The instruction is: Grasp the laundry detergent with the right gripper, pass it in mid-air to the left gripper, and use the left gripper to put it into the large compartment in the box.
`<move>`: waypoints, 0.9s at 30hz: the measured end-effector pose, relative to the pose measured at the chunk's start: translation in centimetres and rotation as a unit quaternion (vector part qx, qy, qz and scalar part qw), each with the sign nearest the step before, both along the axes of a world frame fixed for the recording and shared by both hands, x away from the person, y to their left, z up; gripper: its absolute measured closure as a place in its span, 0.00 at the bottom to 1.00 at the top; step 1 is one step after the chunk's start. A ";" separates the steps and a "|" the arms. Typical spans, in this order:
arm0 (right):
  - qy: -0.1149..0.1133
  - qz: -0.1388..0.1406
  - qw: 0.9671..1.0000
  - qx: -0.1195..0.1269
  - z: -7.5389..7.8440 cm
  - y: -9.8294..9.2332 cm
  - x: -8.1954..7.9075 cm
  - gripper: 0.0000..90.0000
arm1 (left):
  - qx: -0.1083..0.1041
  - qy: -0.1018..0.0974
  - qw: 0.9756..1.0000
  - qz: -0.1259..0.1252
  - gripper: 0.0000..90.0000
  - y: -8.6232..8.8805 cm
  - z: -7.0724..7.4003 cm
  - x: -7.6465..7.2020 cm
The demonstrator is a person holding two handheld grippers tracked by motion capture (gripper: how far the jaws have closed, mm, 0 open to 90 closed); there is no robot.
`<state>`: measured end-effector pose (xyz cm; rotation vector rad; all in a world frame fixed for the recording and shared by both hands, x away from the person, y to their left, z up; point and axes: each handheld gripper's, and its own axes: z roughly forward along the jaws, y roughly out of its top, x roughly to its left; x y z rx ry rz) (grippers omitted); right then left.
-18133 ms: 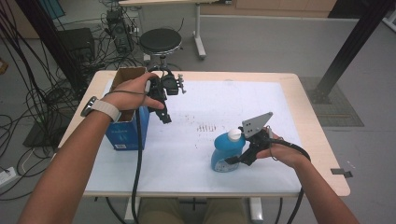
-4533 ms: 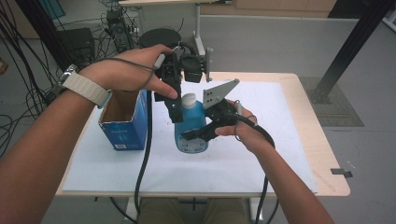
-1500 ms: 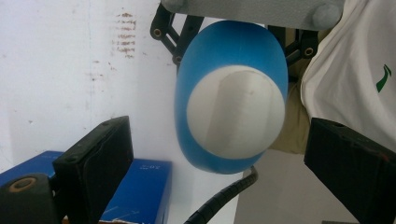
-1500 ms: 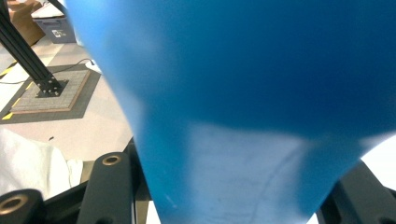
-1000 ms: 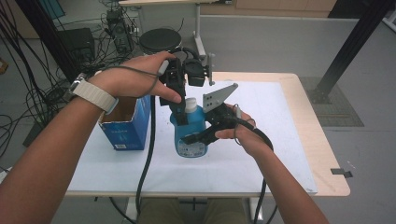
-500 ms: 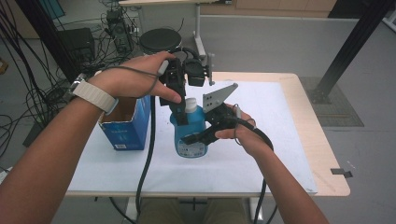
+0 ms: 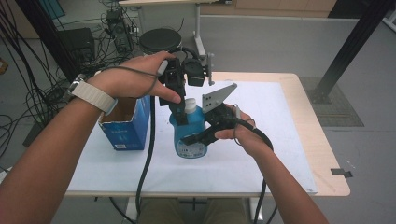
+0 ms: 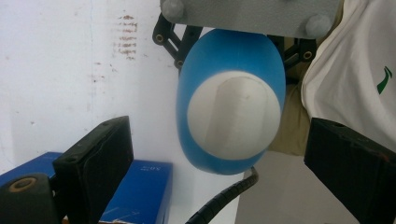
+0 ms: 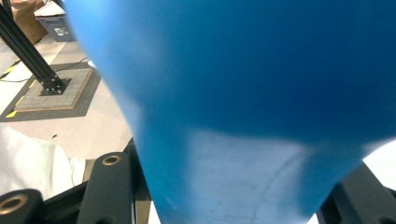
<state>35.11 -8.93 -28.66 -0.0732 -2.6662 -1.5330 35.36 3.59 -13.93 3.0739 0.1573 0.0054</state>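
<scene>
While the right gripper [image 7: 198,135] has its fingers clamped across the body of the blue plastic bottle with a white cap [image 7: 189,133], the bottle stands near the middle of the high view, upright, over the white sheet covering the wooden table [image 7: 299,107]; whether its base rests on the sheet or hangs just above it I cannot tell. In the right gripper view the blue wall of the bottle [image 9: 243,93] sits squeezed between the two black fingers [image 9: 109,191].

The left gripper [image 7: 180,109] comes down from the upper left of the high view and hangs at the cap. In the left gripper view its fingers [image 8: 98,163] stand wide apart, one at the lower left and one at the lower right, with the white cap [image 8: 233,121] between them and untouched.

The bottle looks like a thin-walled squeeze container, probably light to moderately heavy depending on its fill, which cannot be seen. Its smooth, rounded sides are likely slippery and will give under pressure, so a hold low on the broad body, as the right gripper has, seems the steadiest. The cap is stiffer and small; it should be taken squarely across its sides, firmly enough not to slip if twisted.

An open blue cardboard box [image 7: 126,126] stands to the left of the bottle.
</scene>
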 end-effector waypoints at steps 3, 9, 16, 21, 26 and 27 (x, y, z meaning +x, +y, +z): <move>0.002 0.001 1.000 -0.001 0.0 0.0 0.0 0.48 | -0.002 -0.001 1.000 0.000 0.09 -0.1 0.0 0.0; 0.005 0.000 1.000 0.000 0.0 0.1 0.0 0.48 | -0.004 -0.004 1.000 -0.005 0.09 -0.3 -0.2 0.0; 0.004 0.004 1.000 0.000 0.1 0.2 0.0 0.48 | -0.005 -0.007 1.000 -0.009 0.09 -0.5 -0.5 0.0; 0.005 0.004 1.000 0.003 0.3 0.2 -0.1 0.48 | -0.003 -0.008 1.000 -0.015 0.09 -0.8 -0.9 -0.1; 0.002 0.005 1.000 0.005 0.5 0.2 -0.2 0.48 | -0.003 -0.008 1.000 -0.016 0.09 -0.9 -1.1 -0.1; 0.003 0.004 1.000 0.006 0.5 0.2 -0.2 0.48 | -0.003 -0.008 1.000 -0.016 0.10 -0.9 -1.2 -0.1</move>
